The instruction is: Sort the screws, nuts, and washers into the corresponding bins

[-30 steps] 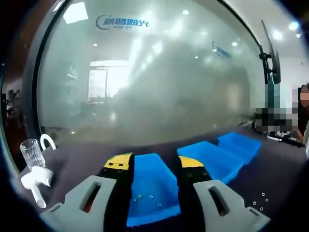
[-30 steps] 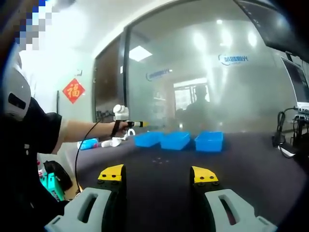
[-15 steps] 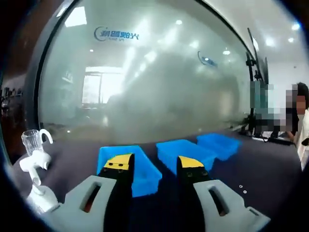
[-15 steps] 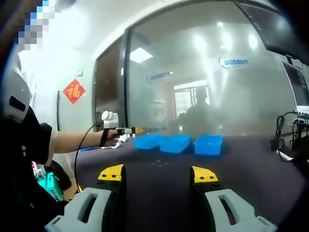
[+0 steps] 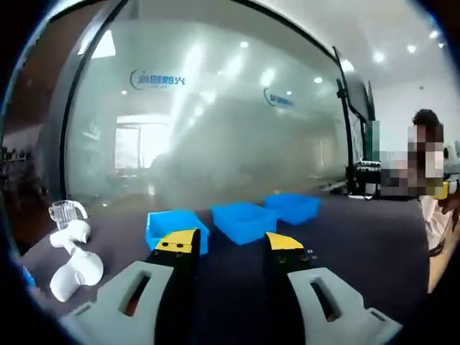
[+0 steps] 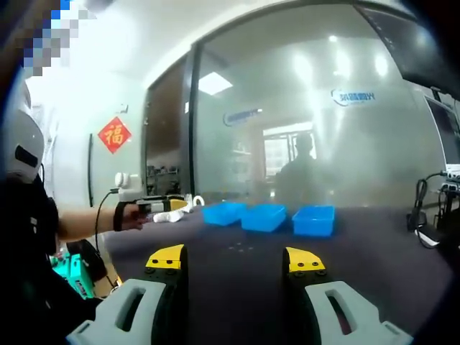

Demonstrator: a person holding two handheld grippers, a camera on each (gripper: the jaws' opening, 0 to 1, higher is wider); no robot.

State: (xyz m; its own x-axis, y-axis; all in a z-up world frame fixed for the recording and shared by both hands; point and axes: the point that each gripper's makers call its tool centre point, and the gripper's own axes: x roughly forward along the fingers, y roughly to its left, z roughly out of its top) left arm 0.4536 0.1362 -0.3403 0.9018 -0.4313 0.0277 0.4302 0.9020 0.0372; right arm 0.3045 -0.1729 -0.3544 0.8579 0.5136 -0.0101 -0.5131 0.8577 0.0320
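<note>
While both tongs (image 5: 230,244) (image 6: 235,260) gape empty, three blue bins (image 6: 266,216) sit far off, contents hidden, loose hardware (image 6: 239,247) mere specks

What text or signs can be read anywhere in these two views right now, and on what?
"福": red diamond sign on the wall, in the right gripper view.
Blue logo lettering on the frosted glass wall: too blurred to read.
Second blue logo on the glass: too blurred.
In the left gripper view the logos appear mirrored: unreadable.
Blue bins: no labels visible.
</note>
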